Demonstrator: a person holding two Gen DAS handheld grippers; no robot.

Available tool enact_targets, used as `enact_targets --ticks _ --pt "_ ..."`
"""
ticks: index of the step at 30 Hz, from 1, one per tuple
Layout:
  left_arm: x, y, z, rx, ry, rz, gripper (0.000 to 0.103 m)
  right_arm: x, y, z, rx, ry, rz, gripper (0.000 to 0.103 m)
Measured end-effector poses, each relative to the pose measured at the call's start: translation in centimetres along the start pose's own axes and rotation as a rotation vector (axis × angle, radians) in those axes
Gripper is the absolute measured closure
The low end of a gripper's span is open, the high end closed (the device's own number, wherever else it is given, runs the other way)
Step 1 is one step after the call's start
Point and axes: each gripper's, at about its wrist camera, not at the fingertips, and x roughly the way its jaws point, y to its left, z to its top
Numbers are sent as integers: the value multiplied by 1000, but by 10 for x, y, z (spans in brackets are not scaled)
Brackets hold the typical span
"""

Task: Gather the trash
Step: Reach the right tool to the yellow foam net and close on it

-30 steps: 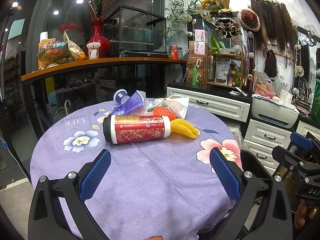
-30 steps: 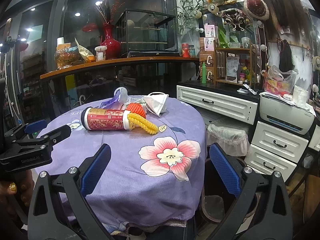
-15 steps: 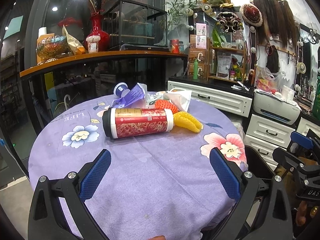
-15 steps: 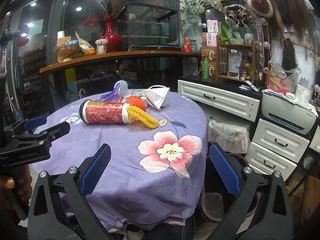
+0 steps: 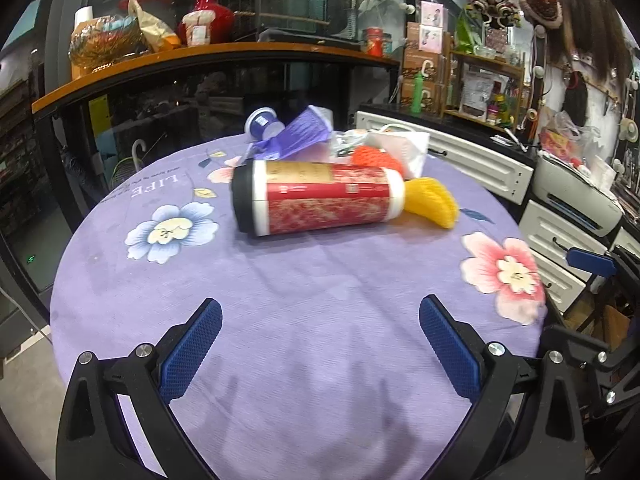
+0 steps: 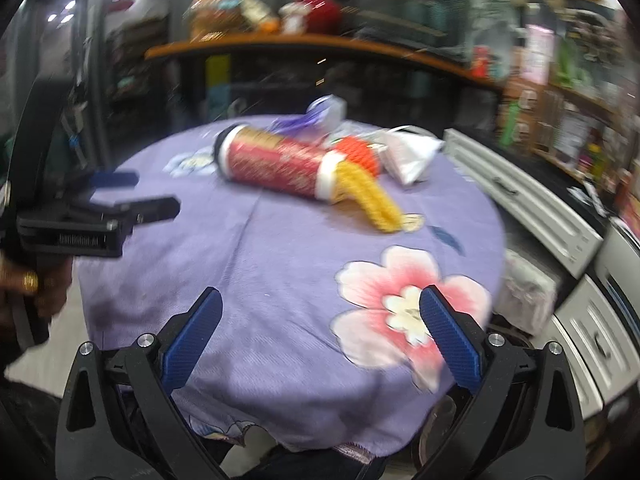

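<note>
Red canister (image 5: pixel 324 198) sideways amid wrappers (image 5: pixel 298 138)

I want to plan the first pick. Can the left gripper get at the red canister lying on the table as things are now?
Probably yes. The left gripper has its jaws open over bare purple tablecloth, and nothing lies between it and the red canister, which lies on its side straight ahead.

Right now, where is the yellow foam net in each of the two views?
Left wrist view: the yellow foam net lies right of centre, at the white end of the red canister.
Right wrist view: it sits just above centre, blurred, at that same end.
Shared landmark: the red canister.
</note>
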Motion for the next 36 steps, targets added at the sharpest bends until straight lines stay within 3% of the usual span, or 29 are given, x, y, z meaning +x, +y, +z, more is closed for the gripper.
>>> enact_targets --ticks 5,15,19,26,28,31,36 --pt "10 15 9 2 30 -1 5 27 5 20 -89 15 -8 6" --pt "31 15 22 -5 59 -55 5 79 -30 57 -119 43 -56 7" --pt "39 11 25 9 64 -72 5 107 -49 68 -115 77 -80 24" --pt "49 9 34 43 71 -91 5 133 -59 69 -137 110 -91 43" --pt "51 8 38 48 75 -96 5 137 -62 70 -133 116 -77 61" --pt "55 6 49 58 68 -107 5 138 -62 69 -132 117 -67 75" --pt "65 5 82 69 47 -87 5 133 -65 67 -111 104 -57 84"
